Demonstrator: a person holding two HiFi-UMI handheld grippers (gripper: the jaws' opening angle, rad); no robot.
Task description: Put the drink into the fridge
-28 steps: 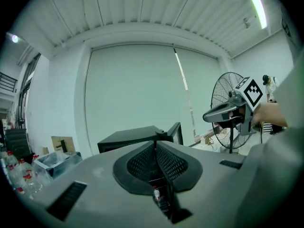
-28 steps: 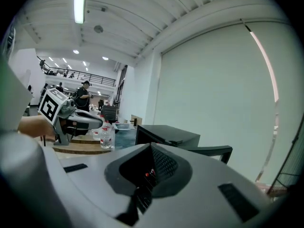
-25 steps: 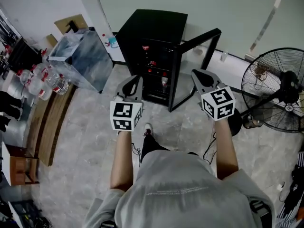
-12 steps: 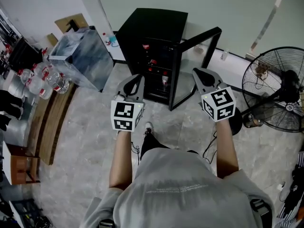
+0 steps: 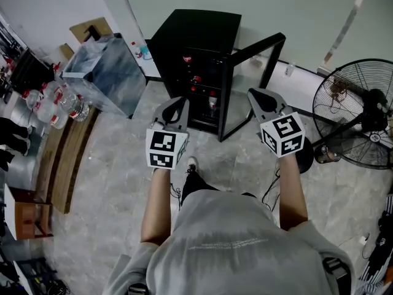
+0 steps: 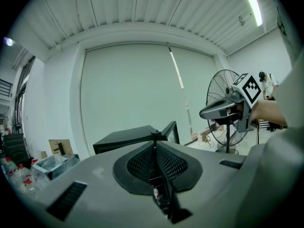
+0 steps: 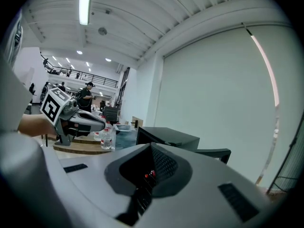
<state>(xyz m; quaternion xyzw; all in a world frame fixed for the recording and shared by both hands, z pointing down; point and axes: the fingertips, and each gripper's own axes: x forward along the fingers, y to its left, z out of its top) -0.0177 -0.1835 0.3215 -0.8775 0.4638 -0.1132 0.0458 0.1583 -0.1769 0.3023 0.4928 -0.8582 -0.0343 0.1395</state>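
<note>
Here, left tongs [image 5: 175, 106] and right tongs [image 5: 256, 97] hang closed on nothing before the open fridge [image 5: 196, 32]. 1 drink [image 5: 212, 103] stands on its shelf, spare bottles [image 5: 61, 105] lie left. Loaded or fetching, mind the door [image 5: 253, 51].

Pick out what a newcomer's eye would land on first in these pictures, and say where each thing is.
The black fridge stands top centre in the head view, its door swung open to the right, with drinks on its shelves. In front of it the person holds the left gripper and right gripper side by side, both shut and empty. A large floor fan stands at the far right.
</note>
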